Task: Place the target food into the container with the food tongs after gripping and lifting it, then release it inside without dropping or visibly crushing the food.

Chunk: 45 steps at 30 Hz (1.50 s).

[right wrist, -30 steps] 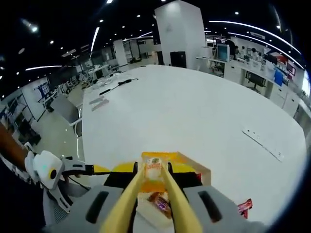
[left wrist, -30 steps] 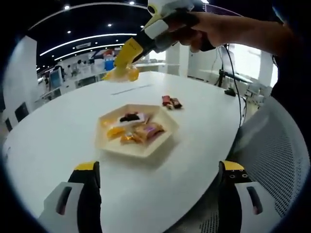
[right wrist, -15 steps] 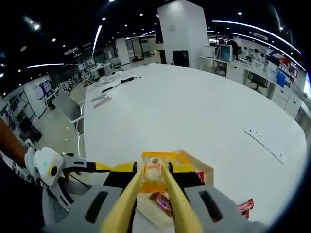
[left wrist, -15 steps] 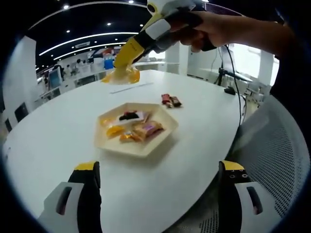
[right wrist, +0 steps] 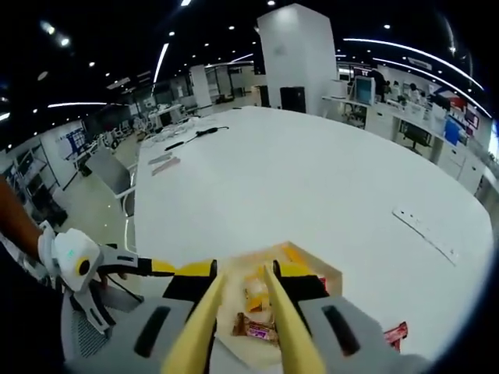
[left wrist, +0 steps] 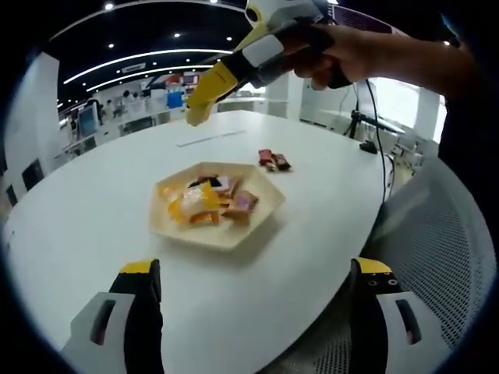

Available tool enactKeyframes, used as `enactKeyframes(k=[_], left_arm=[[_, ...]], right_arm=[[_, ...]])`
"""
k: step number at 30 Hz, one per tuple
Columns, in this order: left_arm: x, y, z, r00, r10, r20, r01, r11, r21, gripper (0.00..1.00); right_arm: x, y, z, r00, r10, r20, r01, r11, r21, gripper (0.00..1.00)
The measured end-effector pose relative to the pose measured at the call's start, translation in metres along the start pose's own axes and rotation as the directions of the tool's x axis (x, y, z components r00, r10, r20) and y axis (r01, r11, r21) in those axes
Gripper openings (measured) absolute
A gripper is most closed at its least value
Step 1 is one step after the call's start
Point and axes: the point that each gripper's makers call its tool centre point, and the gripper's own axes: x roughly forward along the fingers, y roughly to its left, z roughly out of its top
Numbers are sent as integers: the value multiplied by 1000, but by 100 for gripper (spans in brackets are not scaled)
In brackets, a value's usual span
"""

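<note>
A beige hexagonal tray [left wrist: 234, 236] sits mid-table with several wrapped snacks in it. A yellow-orange packet [left wrist: 195, 201] lies on the pile at the tray's left. Above and beyond the tray hangs my right gripper [left wrist: 196, 115], held by a hand; its yellow tongs have nothing in them. In the right gripper view, the tongs of my right gripper [right wrist: 242, 271] stand apart over the tray [right wrist: 326, 274], and the packet [right wrist: 256, 296] lies below between them. My left gripper [left wrist: 256, 266] is wide open near the table's front edge, well short of the tray.
Two red-brown wrapped bars [left wrist: 274, 162] lie on the table beyond the tray, also seen as a red wrapper [right wrist: 394, 333]. A thin strip [left wrist: 210, 139] lies farther back. A mesh chair [left wrist: 444, 249] stands at the right edge, near a cable [left wrist: 366, 144].
The yellow-orange packet that hung in the right gripper's tongs above the table now lies in the tray. The tongs are bare. The left gripper has stayed put.
</note>
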Motion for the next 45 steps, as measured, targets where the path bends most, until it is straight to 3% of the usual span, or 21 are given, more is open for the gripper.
enactKeyframes(k=[7, 10, 15, 24, 38, 41, 45], left_arm=[[0, 0, 0, 1000, 0, 3, 0, 1000, 4, 97], [-1, 0, 0, 1000, 0, -1, 0, 1000, 3, 97], [0, 0, -1, 1000, -2, -2, 2, 1000, 5, 97], [1, -2, -3, 1000, -12, -15, 12, 1000, -4, 97], [2, -4, -6, 999, -20, -33, 20, 1000, 1, 97], [1, -3, -6, 999, -17, -35, 17, 1000, -5, 97], [2, -4, -8, 999, -22, -43, 22, 1000, -4, 97]], right_arm=[[-15, -26, -9, 999, -34, 8, 34, 999, -18, 28], [-29, -47, -20, 996, -88, 9, 88, 996, -5, 28], [-54, -93, -55, 981, -195, -1, 195, 981, -9, 28], [-79, -134, -103, 964, -265, 1, 265, 964, 30, 29], [-59, -146, -156, 953, -296, -58, 300, 952, 66, 29], [-54, -145, -162, 956, -287, -68, 293, 950, 108, 29], [-47, -144, -163, 960, -272, -72, 278, 955, 103, 29]])
